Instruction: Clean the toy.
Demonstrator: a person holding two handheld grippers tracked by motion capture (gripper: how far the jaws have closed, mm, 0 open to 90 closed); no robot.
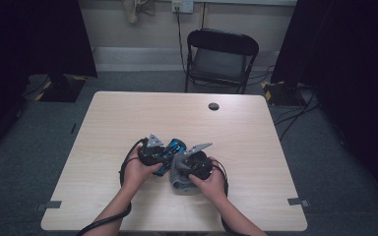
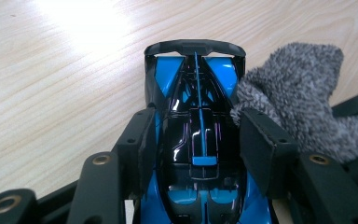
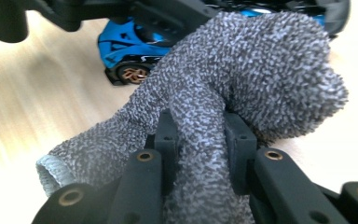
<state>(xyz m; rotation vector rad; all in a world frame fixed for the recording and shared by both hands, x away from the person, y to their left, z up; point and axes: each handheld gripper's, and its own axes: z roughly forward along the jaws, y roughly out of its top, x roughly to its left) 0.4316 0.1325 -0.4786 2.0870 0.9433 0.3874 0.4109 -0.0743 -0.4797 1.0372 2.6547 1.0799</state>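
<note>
A blue and black toy race car sits on the wooden table, and my left gripper is shut on its body, one pad on each side. In the high view the car lies between the two hands, with the left gripper over it. A grey fuzzy cloth is pinched between the pads of my right gripper, which is shut on it. The cloth presses against the car's right side near its tail. From above, the cloth hangs under the right gripper.
The pale wooden table has a round cable hole at its far side. A black folding chair stands beyond the table. Dark curtains hang at both sides, and cables lie on the grey floor at the right.
</note>
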